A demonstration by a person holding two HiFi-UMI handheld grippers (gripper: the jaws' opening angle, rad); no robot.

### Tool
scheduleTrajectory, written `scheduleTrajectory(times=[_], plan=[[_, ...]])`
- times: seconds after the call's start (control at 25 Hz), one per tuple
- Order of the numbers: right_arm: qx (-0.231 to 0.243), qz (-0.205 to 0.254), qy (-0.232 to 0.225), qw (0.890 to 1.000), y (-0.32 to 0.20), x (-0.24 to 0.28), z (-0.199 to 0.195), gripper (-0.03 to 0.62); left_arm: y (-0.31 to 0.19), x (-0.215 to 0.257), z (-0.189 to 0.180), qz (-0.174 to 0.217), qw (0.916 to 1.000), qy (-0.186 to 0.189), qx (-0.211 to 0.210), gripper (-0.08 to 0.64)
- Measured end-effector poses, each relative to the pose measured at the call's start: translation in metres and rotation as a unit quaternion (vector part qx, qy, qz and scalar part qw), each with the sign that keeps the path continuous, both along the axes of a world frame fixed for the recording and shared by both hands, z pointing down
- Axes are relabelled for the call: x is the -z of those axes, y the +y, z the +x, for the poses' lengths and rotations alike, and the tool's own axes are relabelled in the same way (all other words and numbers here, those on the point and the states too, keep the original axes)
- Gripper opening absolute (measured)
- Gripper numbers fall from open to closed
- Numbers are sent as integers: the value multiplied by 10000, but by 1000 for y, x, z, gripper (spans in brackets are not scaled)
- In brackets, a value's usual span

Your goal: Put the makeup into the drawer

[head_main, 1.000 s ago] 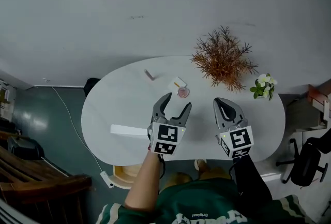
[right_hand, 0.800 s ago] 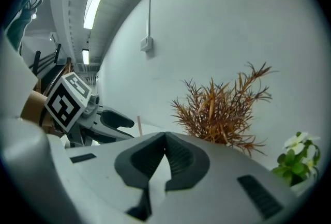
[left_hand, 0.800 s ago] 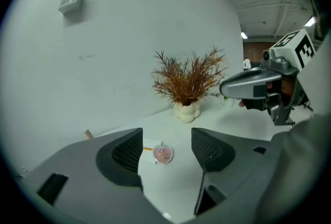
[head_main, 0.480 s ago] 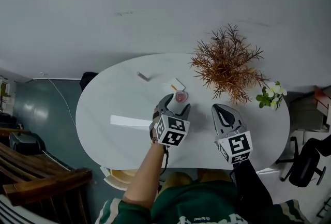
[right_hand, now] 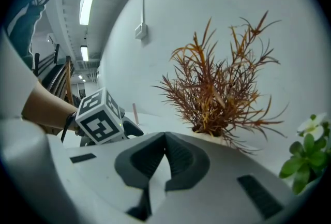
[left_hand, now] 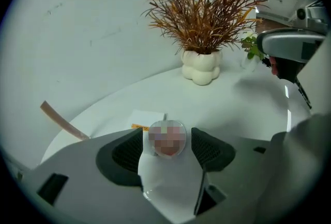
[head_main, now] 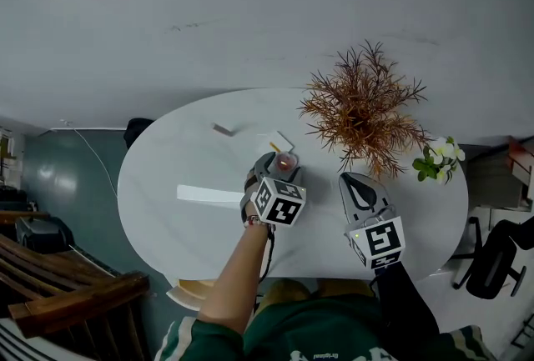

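The makeup (left_hand: 167,135) is straddled, not yet gripped, by the left gripper's (left_hand: 166,141) parted jaws. The right gripper (right_hand: 165,146) is closed and empty. 0 items are stowed.

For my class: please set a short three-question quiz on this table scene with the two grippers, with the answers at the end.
1. True or false: the right gripper has its jaws together with nothing between them.
2. What sits between the left gripper's jaws? A) round pink makeup B) a spoon C) a cup
3. Fill in: the dried plant stands in a ____ pot.
Key: 1 true; 2 A; 3 white.
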State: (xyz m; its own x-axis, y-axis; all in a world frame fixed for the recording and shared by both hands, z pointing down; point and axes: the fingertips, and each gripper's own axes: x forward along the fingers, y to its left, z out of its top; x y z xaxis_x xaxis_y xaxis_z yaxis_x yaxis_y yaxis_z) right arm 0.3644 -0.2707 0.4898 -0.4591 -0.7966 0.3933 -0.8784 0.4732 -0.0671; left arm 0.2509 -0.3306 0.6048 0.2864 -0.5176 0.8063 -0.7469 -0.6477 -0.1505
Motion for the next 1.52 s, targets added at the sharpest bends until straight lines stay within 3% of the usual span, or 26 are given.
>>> scheduleTrajectory(times=[0.2, 0.36, 0.6, 0.84, 1.08, 1.52], plan=[[44, -14, 32, 10000, -2, -3, 0, 5, -1, -7, 1, -169, 9999, 33, 16, 285], [36, -17, 51, 10000, -4, -4, 1, 5, 0, -6, 5, -206, 9998, 33, -48, 232], [109, 33, 144, 9998, -4, -3, 1, 5, -1, 2, 5, -233, 9993, 300, 67, 230], [266, 109, 165, 9995, -3, 3, -8, 5, -1, 29, -4, 192, 9987, 417, 209, 230], [588, 385, 146, 9974, 1, 26, -36, 5, 7, 74, -30, 778, 9927, 695, 599, 230], [642, 1154, -49, 9912, 3, 103, -64, 5, 28, 183, -75, 1958, 9660, 1299, 1078, 230]])
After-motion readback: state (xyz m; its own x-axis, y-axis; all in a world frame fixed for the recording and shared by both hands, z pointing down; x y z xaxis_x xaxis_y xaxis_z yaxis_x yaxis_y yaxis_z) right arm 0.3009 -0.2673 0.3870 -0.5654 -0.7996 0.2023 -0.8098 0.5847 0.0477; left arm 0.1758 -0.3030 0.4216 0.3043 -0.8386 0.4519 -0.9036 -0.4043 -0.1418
